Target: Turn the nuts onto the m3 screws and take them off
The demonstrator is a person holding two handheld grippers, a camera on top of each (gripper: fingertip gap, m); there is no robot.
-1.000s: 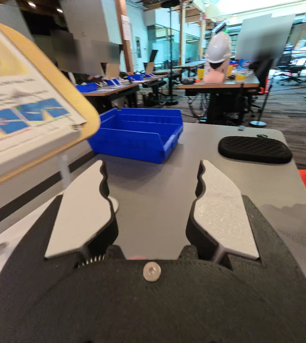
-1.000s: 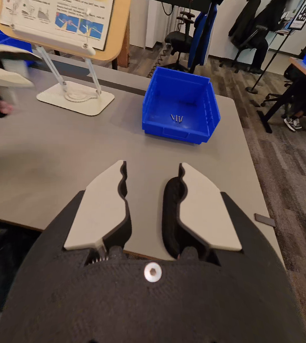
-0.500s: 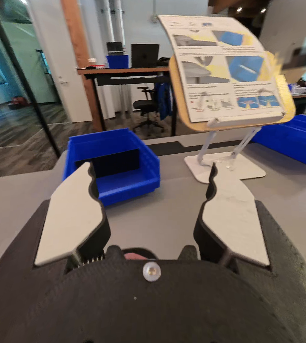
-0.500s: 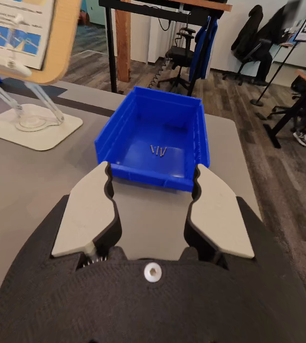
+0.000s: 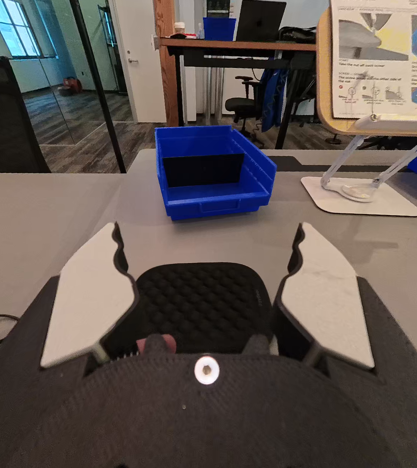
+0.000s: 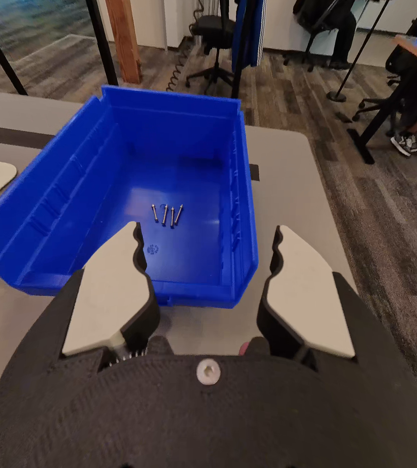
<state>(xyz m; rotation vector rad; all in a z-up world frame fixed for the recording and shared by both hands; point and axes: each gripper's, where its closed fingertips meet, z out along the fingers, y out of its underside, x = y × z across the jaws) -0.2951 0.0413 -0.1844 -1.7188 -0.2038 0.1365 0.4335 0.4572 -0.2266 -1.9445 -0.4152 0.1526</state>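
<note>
Over grey table (image 5: 50, 215), both tongs gape wide, bare.

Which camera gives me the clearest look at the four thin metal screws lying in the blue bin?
The right wrist view: it looks down into the open blue bin, with the screws side by side on its floor, just beyond the open right claw. The left wrist view shows a different bin and no screws.

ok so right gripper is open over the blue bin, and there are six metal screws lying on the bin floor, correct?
Not quite: the count is wrong. The right wrist view shows four metal screws lying side by side on the floor of the blue bin, not six. The rest holds: the right gripper is open over the bin, with nothing between its fingers.
</note>
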